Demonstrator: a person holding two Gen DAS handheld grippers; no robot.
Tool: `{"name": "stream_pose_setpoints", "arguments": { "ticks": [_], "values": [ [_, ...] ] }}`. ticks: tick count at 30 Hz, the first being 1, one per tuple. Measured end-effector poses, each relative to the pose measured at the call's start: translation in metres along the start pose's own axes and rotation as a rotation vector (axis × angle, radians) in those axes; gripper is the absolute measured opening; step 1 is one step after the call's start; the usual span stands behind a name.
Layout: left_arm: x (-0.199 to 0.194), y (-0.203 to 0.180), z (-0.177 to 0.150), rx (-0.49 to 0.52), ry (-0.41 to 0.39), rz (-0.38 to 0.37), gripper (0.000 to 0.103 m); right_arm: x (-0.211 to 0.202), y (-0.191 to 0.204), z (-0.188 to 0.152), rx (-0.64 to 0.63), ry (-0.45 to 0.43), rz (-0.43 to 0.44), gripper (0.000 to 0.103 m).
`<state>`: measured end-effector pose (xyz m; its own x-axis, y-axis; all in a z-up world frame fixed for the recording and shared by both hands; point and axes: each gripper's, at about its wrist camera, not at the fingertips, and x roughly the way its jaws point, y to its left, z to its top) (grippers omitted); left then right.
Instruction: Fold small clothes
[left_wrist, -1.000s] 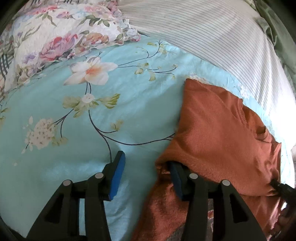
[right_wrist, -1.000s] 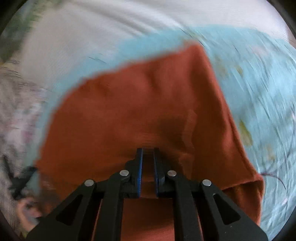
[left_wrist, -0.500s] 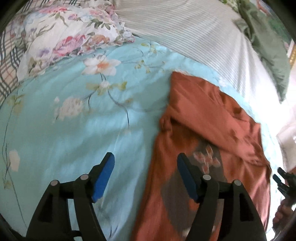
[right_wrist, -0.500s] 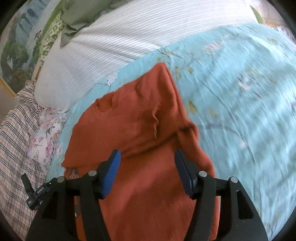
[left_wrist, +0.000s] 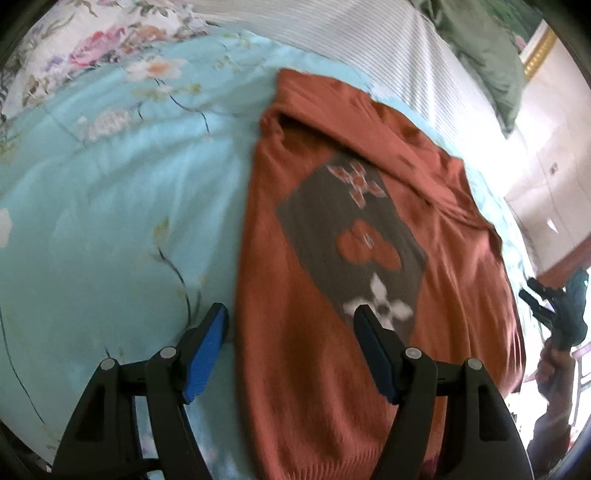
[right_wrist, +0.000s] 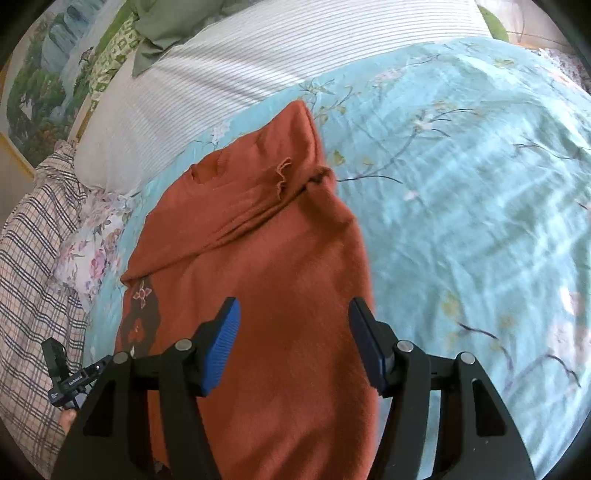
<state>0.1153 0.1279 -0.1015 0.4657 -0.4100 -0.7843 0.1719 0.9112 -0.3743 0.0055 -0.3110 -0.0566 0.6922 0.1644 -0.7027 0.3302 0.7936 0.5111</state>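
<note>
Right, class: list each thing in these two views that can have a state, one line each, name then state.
Rust-orange sweater: lying on the bedspread, sleeves folded in across it, not gripped.
Left gripper: open, over the sweater's edge, nothing pinched.
Right gripper: open above the sweater, nothing pinched.
Light-blue floral bedspread: spread out, lightly wrinkled.
Striped pillow: lying beyond the sweater.

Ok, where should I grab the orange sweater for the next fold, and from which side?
Probably the sweater's near hem, one corner per claw, coming from the near end. It lies flat and long on the blue bedspread, sleeves already folded in at the far end, so lifting the hem toward the collar would halve it.
</note>
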Motion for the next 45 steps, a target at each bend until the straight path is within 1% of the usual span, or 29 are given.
{"name": "stream_pose_setpoints", "arguments": {
  "ticks": [3, 5, 6, 8, 10, 13, 15, 16, 17, 19, 20, 22, 23, 24, 25, 26, 28, 30, 31, 32, 34, 35, 36, 37, 38, 39, 41, 43, 45],
  "values": [
    [-0.005, -0.002, -0.015, 0.041, 0.012, -0.058, 0.073, -0.005, -0.009, -0.010, -0.003, 0.030, -0.002, 0.062],
    [-0.011, -0.004, -0.026, 0.070, 0.015, -0.099, 0.073, -0.006, -0.016, -0.021, -0.001, 0.072, 0.018, 0.062],
    [-0.015, -0.003, -0.031, 0.076, 0.016, -0.115, 0.073, -0.004, -0.019, -0.029, 0.000, 0.115, 0.061, 0.062],
    [-0.022, 0.002, -0.042, 0.071, 0.020, -0.163, 0.073, -0.008, -0.019, -0.047, -0.024, 0.164, 0.146, 0.062],
    [-0.029, 0.009, -0.054, 0.048, 0.030, -0.227, 0.073, -0.015, -0.016, -0.061, -0.061, 0.193, 0.216, 0.062],
    [-0.036, 0.017, -0.068, 0.018, 0.032, -0.296, 0.071, -0.026, -0.015, -0.081, -0.082, 0.221, 0.332, 0.062],
    [-0.038, 0.021, -0.074, -0.002, 0.032, -0.333, 0.070, -0.028, -0.017, -0.092, -0.100, 0.220, 0.378, 0.062],
    [-0.038, 0.022, -0.075, -0.011, 0.034, -0.347, 0.065, -0.028, -0.018, -0.094, -0.101, 0.214, 0.392, 0.062],
    [-0.037, 0.023, -0.075, -0.015, 0.039, -0.353, 0.061, -0.028, -0.020, -0.095, -0.093, 0.205, 0.406, 0.062],
    [-0.035, 0.024, -0.076, -0.013, 0.061, -0.347, 0.038, -0.028, -0.022, -0.094, -0.078, 0.197, 0.432, 0.062],
    [-0.033, 0.025, -0.076, -0.005, 0.064, -0.330, 0.034, -0.028, -0.023, -0.094, -0.082, 0.193, 0.438, 0.060],
    [-0.032, 0.026, -0.077, 0.004, 0.062, -0.317, 0.025, -0.029, -0.024, -0.095, -0.094, 0.194, 0.424, 0.049],
    [-0.032, 0.027, -0.076, 0.002, 0.061, -0.315, 0.021, -0.028, -0.026, -0.096, -0.093, 0.195, 0.407, 0.035],
    [-0.032, 0.028, -0.077, 0.001, 0.060, -0.305, 0.009, -0.028, -0.029, -0.097, -0.084, 0.199, 0.390, 0.016],
    [-0.035, 0.028, -0.077, 0.009, 0.050, -0.294, 0.005, -0.026, -0.034, -0.098, -0.066, 0.211, 0.369, 0.007],
    [-0.040, 0.029, -0.078, 0.014, 0.037, -0.297, 0.005, -0.027, -0.037, -0.099, -0.055, 0.213, 0.366, 0.007],
    [-0.047, 0.030, -0.080, 0.015, 0.014, -0.306, 0.006, -0.035, -0.038, -0.099, -0.050, 0.184, 0.402, 0.007],
    [-0.040, 0.033, -0.081, -0.008, 0.040, -0.294, 0.006, -0.039, -0.039, -0.100, -0.042, 0.166, 0.447, 0.007],
    [-0.032, 0.035, -0.082, -0.026, 0.080, -0.288, 0.009, -0.037, -0.039, -0.100, -0.045, 0.174, 0.444, 0.007],
    [-0.028, 0.035, -0.082, -0.039, 0.090, -0.303, 0.009, -0.033, -0.037, -0.102, -0.053, 0.194, 0.425, 0.010],
    [-0.025, 0.036, -0.080, -0.063, 0.095, -0.337, 0.016, -0.026, -0.040, -0.103, -0.044, 0.222, 0.401, 0.010],
    [-0.025, 0.036, -0.079, -0.069, 0.097, -0.346, 0.016, -0.026, -0.040, -0.104, -0.039, 0.219, 0.407, 0.010],
    [-0.026, 0.035, -0.079, -0.065, 0.089, -0.348, 0.012, -0.027, -0.040, -0.105, -0.040, 0.214, 0.413, 0.010],
    [-0.027, 0.033, -0.079, -0.046, 0.073, -0.337, 0.006, -0.029, -0.040, -0.107, -0.045, 0.216, 0.410, 0.010],
    [-0.030, 0.029, -0.080, -0.022, 0.049, -0.316, 0.005, -0.029, -0.040, -0.108, -0.047, 0.214, 0.407, 0.010],
    [-0.033, 0.026, -0.080, -0.013, 0.031, -0.312, 0.005, -0.031, -0.038, -0.109, -0.056, 0.209, 0.405, 0.010],
    [-0.045, 0.022, -0.079, -0.025, -0.028, -0.333, 0.005, -0.036, -0.034, -0.109, -0.066, 0.187, 0.421, 0.008],
    [-0.063, 0.020, -0.075, -0.040, -0.102, -0.354, 0.005, -0.047, -0.033, -0.104, -0.057, 0.133, 0.480, 0.008],
    [-0.075, 0.016, -0.069, -0.043, -0.150, -0.363, 0.004, -0.059, -0.032, -0.096, -0.041, 0.070, 0.542, 0.008]
  ]
}}
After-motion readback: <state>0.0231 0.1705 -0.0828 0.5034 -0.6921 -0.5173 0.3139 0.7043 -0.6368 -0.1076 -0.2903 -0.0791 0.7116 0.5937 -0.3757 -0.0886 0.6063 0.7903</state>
